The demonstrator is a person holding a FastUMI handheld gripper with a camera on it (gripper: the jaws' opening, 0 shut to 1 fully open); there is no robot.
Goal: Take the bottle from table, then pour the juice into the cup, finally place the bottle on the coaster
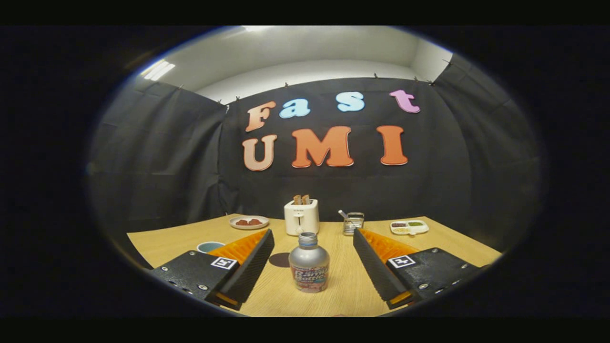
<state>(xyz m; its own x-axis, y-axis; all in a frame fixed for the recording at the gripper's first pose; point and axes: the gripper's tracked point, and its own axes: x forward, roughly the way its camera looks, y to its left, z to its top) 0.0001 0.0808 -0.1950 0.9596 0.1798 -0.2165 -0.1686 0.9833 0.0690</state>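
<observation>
I have the gripper [310,267] spread wide, its fingers either side of the bottle [309,263], touching nothing. The bottle stands upright and uncapped on the wooden table [343,290]. Just left of it lies the dark coaster [279,259], further left the cup [210,246]. Beyond the bottle stand a toaster [301,216], plate [249,222], metal holder [353,223] and divided dish [409,227].

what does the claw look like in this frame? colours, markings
The claw has two black fingers with ribbed inner faces and orange ridged panels on top. Each black base carries a square black-and-white tag and small screws. Orange trim shows at the near ends.
</observation>
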